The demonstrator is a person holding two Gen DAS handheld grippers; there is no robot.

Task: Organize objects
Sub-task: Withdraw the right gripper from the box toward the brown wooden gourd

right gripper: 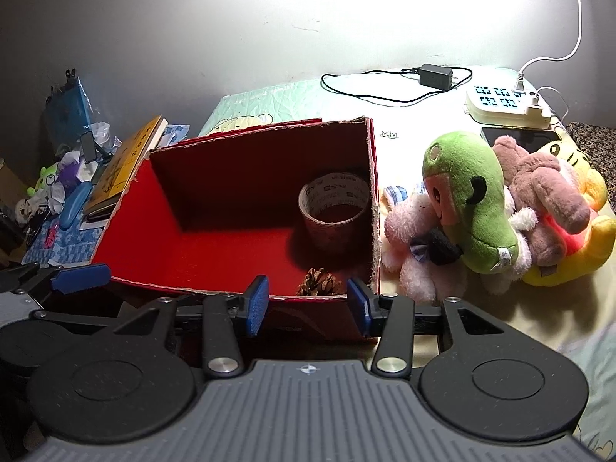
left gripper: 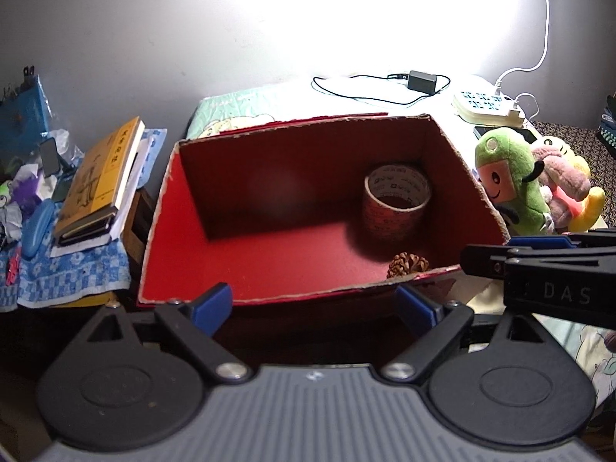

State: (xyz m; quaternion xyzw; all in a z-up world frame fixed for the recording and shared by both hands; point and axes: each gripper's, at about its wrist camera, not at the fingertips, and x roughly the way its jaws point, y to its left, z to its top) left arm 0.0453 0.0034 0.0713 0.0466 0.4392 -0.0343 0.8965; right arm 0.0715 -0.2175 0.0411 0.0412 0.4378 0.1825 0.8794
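A red cardboard box (left gripper: 161,231) (right gripper: 371,192) stands open on the bed. Inside, at its right end, a tape roll (left gripper: 396,200) (right gripper: 335,208) stands upright, with a pine cone (left gripper: 408,263) (right gripper: 321,283) lying in front of it. My left gripper (left gripper: 313,306) is open over the box's near wall, empty. My right gripper (right gripper: 308,304) is open near the box's right front corner, with nothing between its pads. A pile of plush toys lies right of the box: a green one (left gripper: 508,181) (right gripper: 469,200), a pink one (right gripper: 415,238), a brown one (right gripper: 546,192) and a yellow one (right gripper: 577,238).
A stack of books (left gripper: 100,181) and small clutter (left gripper: 27,192) lie on a side table left of the box. Behind it are a black adapter with its cable (left gripper: 421,81), a power strip (left gripper: 489,106) and a phone (right gripper: 519,136). The wall is close behind.
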